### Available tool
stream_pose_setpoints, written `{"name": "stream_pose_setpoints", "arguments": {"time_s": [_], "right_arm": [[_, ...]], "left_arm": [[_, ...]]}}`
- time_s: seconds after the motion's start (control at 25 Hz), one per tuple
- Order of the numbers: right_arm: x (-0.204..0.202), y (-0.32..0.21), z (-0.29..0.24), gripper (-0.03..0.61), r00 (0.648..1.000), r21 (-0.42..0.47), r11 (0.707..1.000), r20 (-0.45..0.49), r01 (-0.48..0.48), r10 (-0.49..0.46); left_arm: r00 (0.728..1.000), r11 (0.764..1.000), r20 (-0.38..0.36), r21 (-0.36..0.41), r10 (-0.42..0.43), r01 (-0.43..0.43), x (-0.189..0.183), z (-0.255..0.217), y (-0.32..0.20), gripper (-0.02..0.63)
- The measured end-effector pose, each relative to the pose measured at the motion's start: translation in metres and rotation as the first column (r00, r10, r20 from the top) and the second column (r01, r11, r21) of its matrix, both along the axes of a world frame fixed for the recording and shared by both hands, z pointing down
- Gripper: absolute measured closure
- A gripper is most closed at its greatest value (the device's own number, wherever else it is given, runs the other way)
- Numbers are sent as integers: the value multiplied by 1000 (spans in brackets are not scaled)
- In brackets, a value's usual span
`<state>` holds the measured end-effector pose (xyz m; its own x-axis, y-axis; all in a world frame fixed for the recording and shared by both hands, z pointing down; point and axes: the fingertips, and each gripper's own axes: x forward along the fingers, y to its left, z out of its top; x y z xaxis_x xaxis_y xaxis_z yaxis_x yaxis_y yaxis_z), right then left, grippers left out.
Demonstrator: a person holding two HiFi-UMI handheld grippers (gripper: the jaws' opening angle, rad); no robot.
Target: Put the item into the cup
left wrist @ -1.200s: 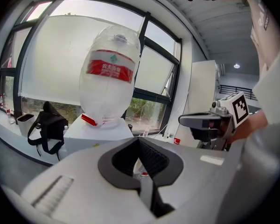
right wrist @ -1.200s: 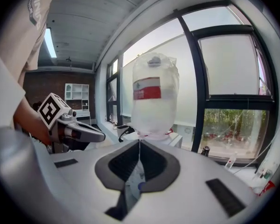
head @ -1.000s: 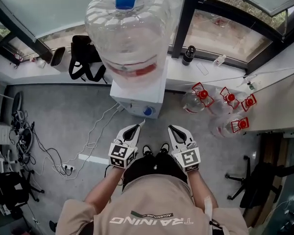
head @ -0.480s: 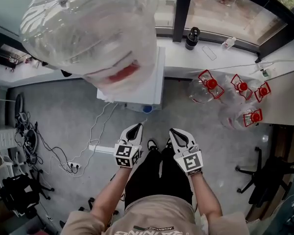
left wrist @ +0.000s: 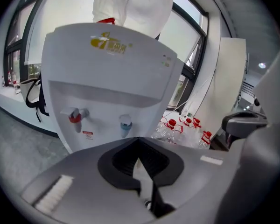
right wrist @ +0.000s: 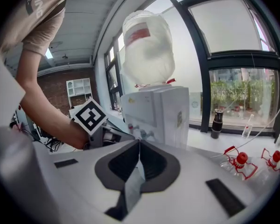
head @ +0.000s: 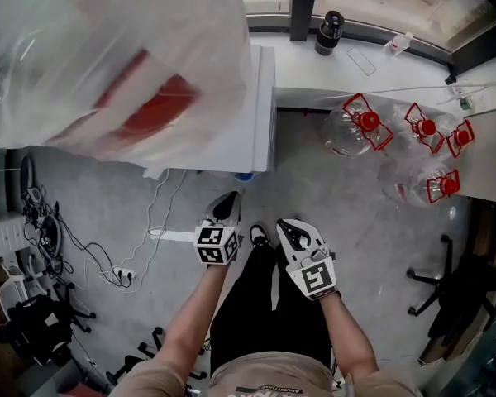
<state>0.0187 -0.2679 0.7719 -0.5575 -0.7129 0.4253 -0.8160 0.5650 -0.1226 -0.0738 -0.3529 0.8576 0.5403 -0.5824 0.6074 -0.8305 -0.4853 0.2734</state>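
Observation:
No cup and no item show in any view. My left gripper (head: 228, 205) and right gripper (head: 284, 227) are held side by side low in front of the person, above the grey floor, pointing at a white water dispenser (head: 261, 106). Each one's jaws are shut with nothing between them, as seen at the left gripper (left wrist: 139, 146) and the right gripper (right wrist: 139, 146). In the left gripper view the dispenser (left wrist: 112, 73) faces me with a red tap (left wrist: 74, 117) and a blue tap (left wrist: 125, 123).
A big clear water bottle (head: 107, 56) sits upside down on the dispenser and fills the upper left. Several empty red-capped bottles (head: 365, 126) lie on the floor at the right. A black flask (head: 329, 30) stands on the sill. Cables (head: 50, 230) trail at left, a chair (head: 467, 279) at right.
The head camera has moved forward and closer to the dispenser, so the big bottle now looms at upper left. Both grippers stay shut, side by side, the left a little nearer the dispenser.

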Motion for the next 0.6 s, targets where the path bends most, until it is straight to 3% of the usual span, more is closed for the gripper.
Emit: {"name": "stream_pose_setpoints", "arguments": {"time_s": [0.24, 0.6], "right_arm": [[-17, -2, 27, 566, 997, -3, 998, -37, 68, -68], [-18, 17, 58, 566, 990, -58, 990, -60, 125, -128]], "left_arm": [[998, 997, -9, -30, -70, 69, -7, 45, -23, 606], [996, 995, -10, -45, -89, 88, -8, 84, -45, 606]]}}
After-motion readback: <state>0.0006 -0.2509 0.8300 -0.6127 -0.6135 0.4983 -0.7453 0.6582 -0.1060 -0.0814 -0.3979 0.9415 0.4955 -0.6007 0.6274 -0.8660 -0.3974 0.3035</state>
